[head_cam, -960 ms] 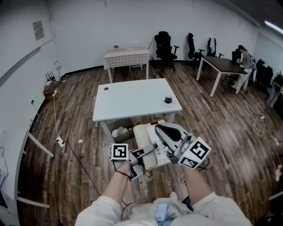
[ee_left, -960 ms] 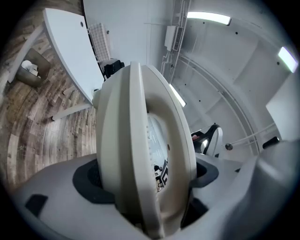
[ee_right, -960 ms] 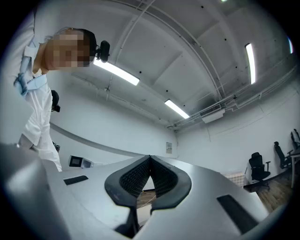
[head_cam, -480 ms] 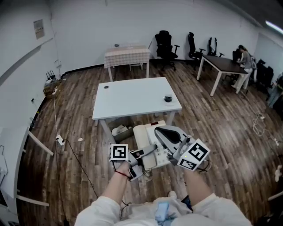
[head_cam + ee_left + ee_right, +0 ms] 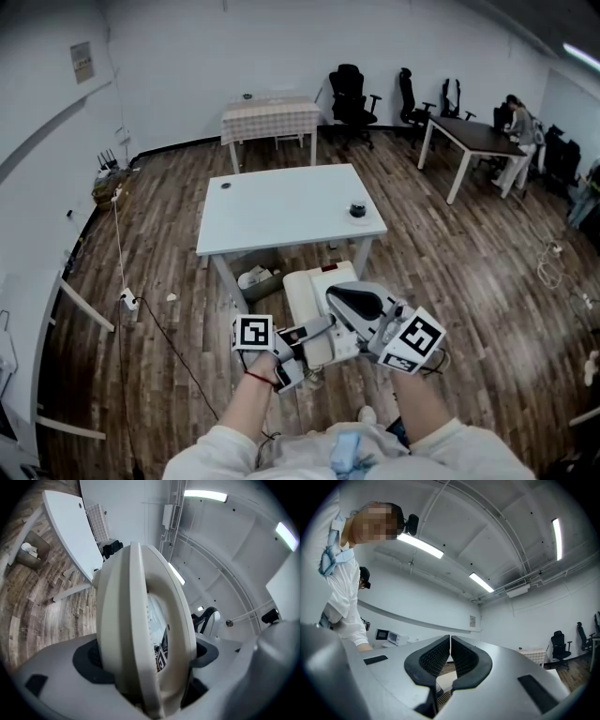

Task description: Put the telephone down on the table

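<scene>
My left tongs (image 5: 150,660) pinch the telephone (image 5: 140,620). In the left gripper view the cream-white body stands edge-on between the two dark pads, which press on either side of it. In the head view the left tongs (image 5: 305,336) reach in from the left and carry the telephone (image 5: 309,295) in front of my body, above the wooden floor (image 5: 159,234). It is on the near side of the white bench (image 5: 281,211) and does not touch it.

My right tongs (image 5: 450,648) are pressed together, with nothing between the ribbed pads. In the head view the right tongs (image 5: 336,295) sit just to the right of the telephone, close against it. I cannot tell from that view whether they touch it.

A small dark object (image 5: 357,211) rests near the bench's right front corner, and a dark dot (image 5: 225,187) sits near its far left corner. A bin (image 5: 255,279) stands on the floor under the bench. Farther back are a table with a checked cloth (image 5: 269,120), black office chairs (image 5: 349,94) and a dark table (image 5: 473,136), where a person (image 5: 518,122) is standing.
</scene>
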Available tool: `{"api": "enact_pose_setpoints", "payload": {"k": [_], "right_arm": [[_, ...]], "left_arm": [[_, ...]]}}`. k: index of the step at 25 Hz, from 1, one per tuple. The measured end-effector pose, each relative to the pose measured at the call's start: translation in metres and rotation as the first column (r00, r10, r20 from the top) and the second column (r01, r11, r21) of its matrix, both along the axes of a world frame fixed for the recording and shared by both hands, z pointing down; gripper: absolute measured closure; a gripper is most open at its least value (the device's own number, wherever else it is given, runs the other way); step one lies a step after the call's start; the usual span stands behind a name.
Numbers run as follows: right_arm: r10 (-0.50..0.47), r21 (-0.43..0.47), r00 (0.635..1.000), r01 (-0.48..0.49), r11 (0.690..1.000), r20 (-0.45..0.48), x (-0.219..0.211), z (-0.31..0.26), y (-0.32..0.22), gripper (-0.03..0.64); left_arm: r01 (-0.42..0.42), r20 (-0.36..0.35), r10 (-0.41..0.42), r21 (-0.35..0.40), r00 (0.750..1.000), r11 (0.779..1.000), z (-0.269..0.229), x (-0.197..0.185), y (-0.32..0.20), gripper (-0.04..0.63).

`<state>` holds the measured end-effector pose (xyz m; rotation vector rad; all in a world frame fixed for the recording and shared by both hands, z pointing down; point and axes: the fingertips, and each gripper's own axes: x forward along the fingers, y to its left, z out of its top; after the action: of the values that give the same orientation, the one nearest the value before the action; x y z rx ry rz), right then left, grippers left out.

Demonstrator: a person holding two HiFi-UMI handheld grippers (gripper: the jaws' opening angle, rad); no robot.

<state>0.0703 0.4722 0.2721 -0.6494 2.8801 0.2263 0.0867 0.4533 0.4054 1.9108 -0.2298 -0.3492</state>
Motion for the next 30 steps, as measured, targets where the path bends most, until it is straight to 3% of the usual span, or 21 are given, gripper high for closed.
{"api": "enact_pose_setpoints", "payload": {"k": [8, 16, 20, 25, 30], "right_arm": [[0.020, -0.042, 1.000, -0.020, 0.999, -0.002, 0.006, 0.014, -0.005, 0.583], [0.031, -0.052, 0.999, -0.032, 0.998, -0.027, -0.001, 0.024, -0.018, 0.583], [0.039, -0.069, 0.999, -0.041, 0.997, -0.038, 0.001, 0.030, -0.025, 0.583], [0.032, -0.076, 0.998, -0.036, 0.996, -0.051, 0.002, 0.037, -0.039, 0.583], [0.012, -0.077, 0.998, -0.016, 0.997, -0.055, -0.008, 0.038, -0.072, 0.583]], "left_arm": [[0.021, -0.026, -0.022, -0.036, 0.999, 0.999, 0.002, -0.007, 0.001, 0.167], [0.013, -0.001, -0.013, -0.016, 1.000, 1.000, 0.008, -0.018, -0.006, 0.167], [0.018, -0.018, -0.019, -0.051, 1.000, 0.999, 0.008, -0.022, -0.008, 0.167], [0.025, -0.004, -0.025, -0.032, 1.000, 0.999, 0.014, -0.021, -0.022, 0.167], [0.032, -0.024, -0.034, -0.069, 0.999, 0.997, 0.013, -0.025, -0.052, 0.167]]}}
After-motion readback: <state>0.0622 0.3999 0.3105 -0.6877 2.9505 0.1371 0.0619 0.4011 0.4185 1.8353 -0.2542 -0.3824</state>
